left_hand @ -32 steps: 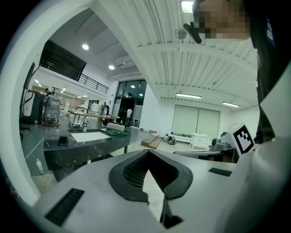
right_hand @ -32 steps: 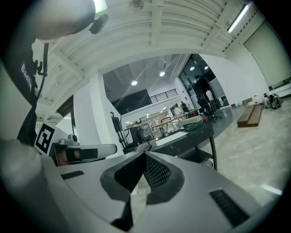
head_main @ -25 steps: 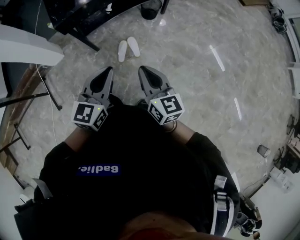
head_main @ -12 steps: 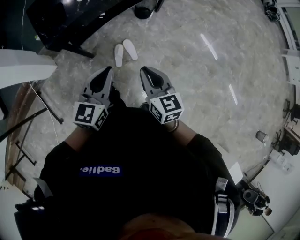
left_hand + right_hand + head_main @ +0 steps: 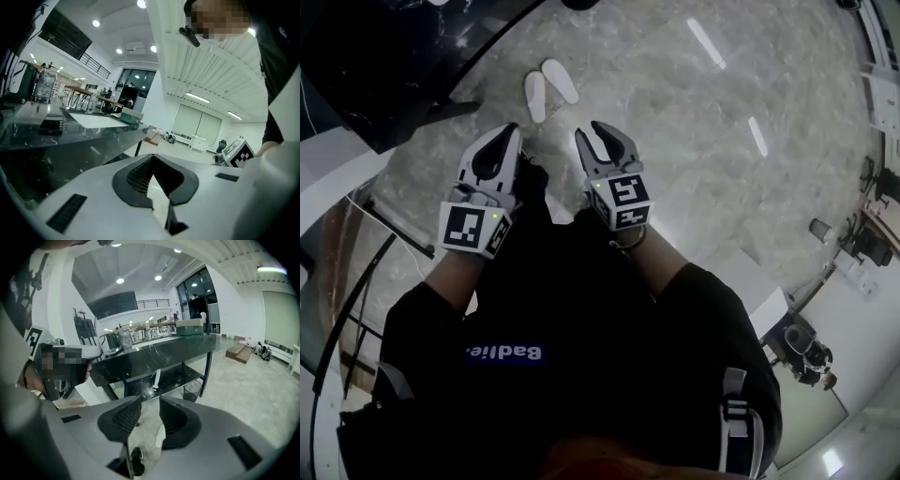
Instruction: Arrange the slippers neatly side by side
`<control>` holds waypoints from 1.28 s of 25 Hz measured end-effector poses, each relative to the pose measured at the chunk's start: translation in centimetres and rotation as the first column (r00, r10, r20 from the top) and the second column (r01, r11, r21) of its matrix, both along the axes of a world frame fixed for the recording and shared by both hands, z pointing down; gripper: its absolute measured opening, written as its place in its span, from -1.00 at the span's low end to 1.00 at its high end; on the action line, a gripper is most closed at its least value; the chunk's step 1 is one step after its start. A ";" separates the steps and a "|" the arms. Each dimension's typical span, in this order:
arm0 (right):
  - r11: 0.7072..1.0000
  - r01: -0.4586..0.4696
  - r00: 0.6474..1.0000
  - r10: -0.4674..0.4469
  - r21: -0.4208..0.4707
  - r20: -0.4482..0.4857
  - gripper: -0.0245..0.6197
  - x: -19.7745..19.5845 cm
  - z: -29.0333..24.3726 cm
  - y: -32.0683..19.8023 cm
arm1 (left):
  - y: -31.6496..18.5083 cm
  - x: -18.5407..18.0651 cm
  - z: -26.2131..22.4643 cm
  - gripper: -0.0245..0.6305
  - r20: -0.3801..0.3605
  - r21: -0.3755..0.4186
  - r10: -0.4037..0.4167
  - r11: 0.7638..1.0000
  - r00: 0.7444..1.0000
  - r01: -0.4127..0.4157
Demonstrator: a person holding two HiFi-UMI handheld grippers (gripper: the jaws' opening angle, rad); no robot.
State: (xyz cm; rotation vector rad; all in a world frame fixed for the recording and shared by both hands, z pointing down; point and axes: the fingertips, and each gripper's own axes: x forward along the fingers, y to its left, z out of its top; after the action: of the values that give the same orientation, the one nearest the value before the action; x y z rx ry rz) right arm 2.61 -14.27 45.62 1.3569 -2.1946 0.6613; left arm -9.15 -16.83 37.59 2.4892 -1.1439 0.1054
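Two white slippers (image 5: 534,97) (image 5: 560,81) lie on the marble floor in the head view, heels close and toes splayed apart in a narrow V. Both grippers hang in front of the person's body, just short of the slippers. My left gripper (image 5: 510,128) is shut, its tips meeting with nothing between them (image 5: 151,158). My right gripper (image 5: 602,132) is open; its jaws have just been opening and hold nothing. In the right gripper view, a white slipper (image 5: 161,436) shows on the floor through the gap of the right gripper (image 5: 149,405).
A dark glass-topped table (image 5: 384,66) stands at the upper left, close to the slippers; in the right gripper view this table (image 5: 164,352) has a bin (image 5: 193,390) under it. A white desk edge (image 5: 337,178) is at the left. The person's black shoe (image 5: 137,460) is below the right gripper.
Both grippers have moved forward and down toward the slippers. The right gripper's jaws, shut before, now stand apart. The left gripper stays shut.
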 end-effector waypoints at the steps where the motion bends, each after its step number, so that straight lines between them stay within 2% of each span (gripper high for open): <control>1: 1.000 -0.001 1.000 0.001 -0.019 -0.015 -0.60 -0.3 1.8 -0.7 | -0.7 -0.4 1.5 -0.93 0.001 -0.010 -0.004 1.000 1.000 0.004; 7: 0.988 0.061 0.993 -0.074 -0.140 -0.095 -0.36 -0.3 16.5 -3.0 | -2.3 -1.4 12.2 -0.93 0.033 -0.061 -0.053 0.997 0.998 0.054; 11: 0.969 0.113 0.973 -0.153 -0.222 -0.173 -0.34 1.4 29.7 -4.2 | -2.3 -2.1 21.2 -0.93 0.041 -0.129 -0.128 0.983 0.991 0.132; 16: 0.950 0.118 0.952 -0.191 -0.290 -0.238 -0.34 3.6 43.3 -5.6 | -1.5 -1.2 29.5 -0.93 0.009 -0.148 -0.133 0.980 0.991 0.133; 21: 0.951 0.147 0.941 -0.219 -0.271 -0.258 -0.34 4.1 52.3 -8.2 | -2.2 0.0 34.8 -0.93 -0.023 -0.108 -0.165 0.981 0.986 0.162; 25: 0.954 0.177 0.929 -0.243 -0.241 -0.279 -0.34 3.7 58.5 -10.2 | -2.3 0.2 38.1 -0.93 -0.021 -0.055 -0.168 0.984 0.986 0.167; 28: 0.953 0.197 0.921 -0.261 -0.230 -0.290 -0.34 3.3 63.7 -11.1 | -2.2 -0.4 39.9 -0.93 -0.005 -0.017 -0.171 0.985 0.985 0.171; 32: 0.950 0.209 0.902 -0.279 -0.232 -0.330 -0.34 3.0 70.0 -12.6 | -1.9 -1.3 40.8 -0.93 -0.029 0.022 -0.184 0.983 0.983 0.184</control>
State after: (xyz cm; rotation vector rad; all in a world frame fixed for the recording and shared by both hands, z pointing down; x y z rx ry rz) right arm 5.59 -26.88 115.59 0.9895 -1.9082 0.4710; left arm -10.49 -18.78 78.38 2.3843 -1.3650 0.0062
